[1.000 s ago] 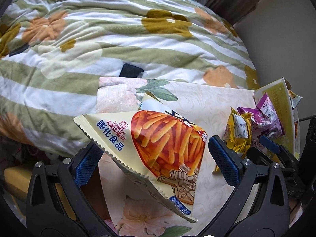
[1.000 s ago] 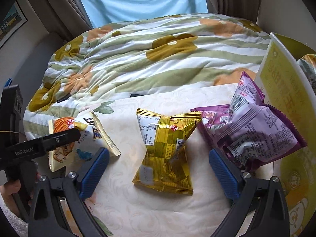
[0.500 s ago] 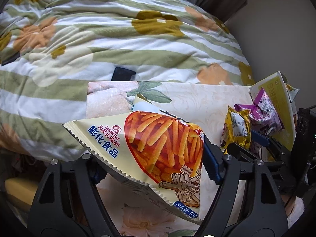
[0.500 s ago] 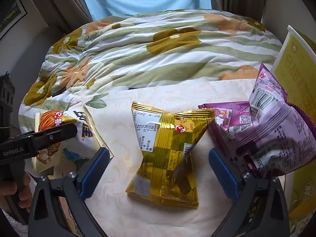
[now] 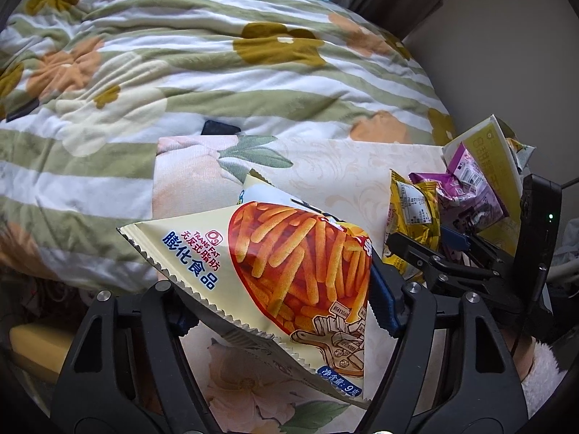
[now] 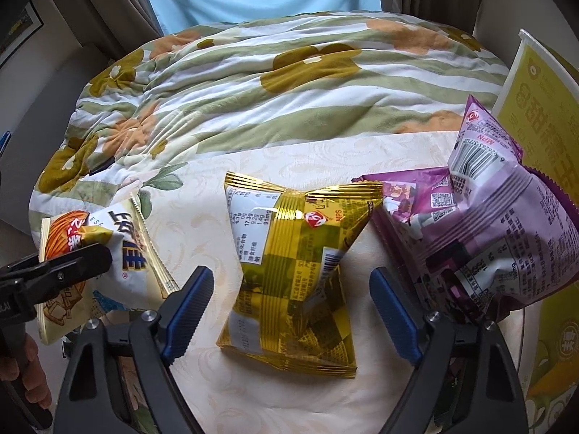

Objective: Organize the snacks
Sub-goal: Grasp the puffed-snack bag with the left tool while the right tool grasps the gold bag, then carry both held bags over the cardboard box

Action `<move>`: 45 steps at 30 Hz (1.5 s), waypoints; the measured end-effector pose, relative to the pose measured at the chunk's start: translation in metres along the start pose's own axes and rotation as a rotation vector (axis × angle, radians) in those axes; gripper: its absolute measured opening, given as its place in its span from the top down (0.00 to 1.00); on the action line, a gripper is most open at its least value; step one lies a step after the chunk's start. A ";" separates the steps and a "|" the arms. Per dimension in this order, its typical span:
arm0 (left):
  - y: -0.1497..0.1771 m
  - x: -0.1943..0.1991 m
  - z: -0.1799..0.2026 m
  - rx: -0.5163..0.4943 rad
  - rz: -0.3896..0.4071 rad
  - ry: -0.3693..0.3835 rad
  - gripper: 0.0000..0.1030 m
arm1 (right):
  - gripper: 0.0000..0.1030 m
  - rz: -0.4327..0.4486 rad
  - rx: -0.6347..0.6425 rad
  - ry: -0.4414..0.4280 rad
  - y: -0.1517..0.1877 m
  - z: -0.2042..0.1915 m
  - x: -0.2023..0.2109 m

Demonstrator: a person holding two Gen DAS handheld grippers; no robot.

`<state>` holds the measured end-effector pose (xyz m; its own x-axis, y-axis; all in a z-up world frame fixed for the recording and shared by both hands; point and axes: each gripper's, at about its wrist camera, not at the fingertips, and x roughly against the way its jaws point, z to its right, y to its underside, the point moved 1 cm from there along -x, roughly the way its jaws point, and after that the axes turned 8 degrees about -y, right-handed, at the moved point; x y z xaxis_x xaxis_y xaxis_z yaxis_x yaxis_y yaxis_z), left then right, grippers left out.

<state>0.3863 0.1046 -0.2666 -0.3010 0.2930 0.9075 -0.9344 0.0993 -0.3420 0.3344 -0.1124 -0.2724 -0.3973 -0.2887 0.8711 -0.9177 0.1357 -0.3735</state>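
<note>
My left gripper [image 5: 286, 311] is shut on a cream snack bag printed with orange sticks [image 5: 289, 267] and holds it tilted above the floral table [image 5: 343, 166]. The same bag shows at the left of the right wrist view [image 6: 105, 253], clamped by the left gripper [image 6: 72, 264]. My right gripper [image 6: 289, 311] is open, its blue pads either side of a gold snack packet [image 6: 293, 271] lying flat on the table. Purple snack bags [image 6: 499, 224] lean at the right against a yellow box [image 6: 542, 115].
A green, white and orange flowered quilt [image 6: 275, 83] covers the bed behind the table. A dark phone [image 5: 220, 128] lies on the quilt by the table's far edge. The yellow box [image 5: 488, 152] stands at the table's right edge.
My left gripper closed on the cream snack bag and lifted it. My right gripper moved forward so the gold packet now lies between its open fingers.
</note>
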 end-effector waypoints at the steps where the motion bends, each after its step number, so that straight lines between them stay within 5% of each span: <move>1: 0.001 0.003 0.000 0.000 0.004 0.000 0.31 | 0.28 -0.004 0.001 -0.003 0.000 0.000 -0.001; 3: 0.003 0.009 0.000 0.006 0.016 -0.003 0.31 | 0.43 -0.017 0.005 -0.006 0.001 -0.001 -0.005; 9: 0.010 0.033 -0.001 0.028 0.051 -0.008 0.31 | 0.66 -0.014 0.054 -0.006 0.001 -0.013 0.002; 20: 0.010 0.110 0.049 0.014 0.179 -0.038 0.31 | 0.66 0.085 0.113 -0.092 -0.007 -0.022 0.086; 31: 0.006 0.157 0.199 -0.071 0.292 0.047 0.31 | 0.66 0.233 0.125 -0.095 -0.011 0.045 0.229; 45: 0.028 0.100 0.416 -0.235 0.228 0.176 0.31 | 0.66 0.327 0.005 0.029 0.019 0.207 0.328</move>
<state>0.2512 -0.2591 -0.0835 -0.4396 0.4901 0.7527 -0.7719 0.2223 -0.5956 0.1849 -0.4011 -0.0598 -0.6703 -0.2038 0.7136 -0.7418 0.2117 -0.6363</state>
